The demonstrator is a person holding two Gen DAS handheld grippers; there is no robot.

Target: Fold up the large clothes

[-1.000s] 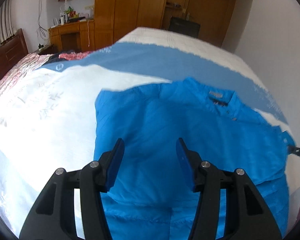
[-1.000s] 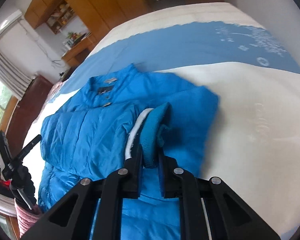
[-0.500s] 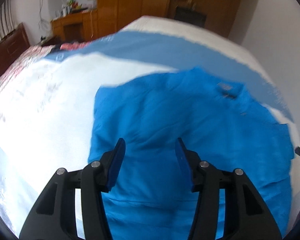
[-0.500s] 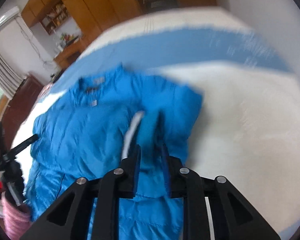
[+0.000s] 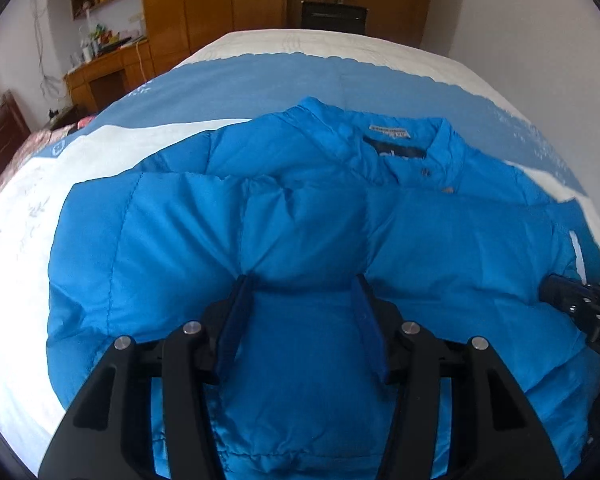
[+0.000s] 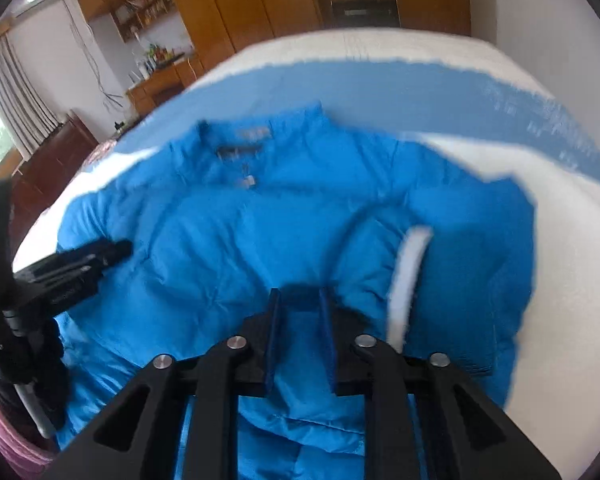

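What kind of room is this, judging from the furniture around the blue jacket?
Most likely a bedroom: the jacket lies on a wide bed, with wooden wardrobes behind and a cluttered desk by the wall.

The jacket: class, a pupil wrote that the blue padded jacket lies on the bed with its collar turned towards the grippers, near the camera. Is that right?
Not quite. The blue padded jacket does lie on the bed, but its collar lies at the far end, away from the grippers, towards the wardrobes. The left wrist view shows this most sharply.
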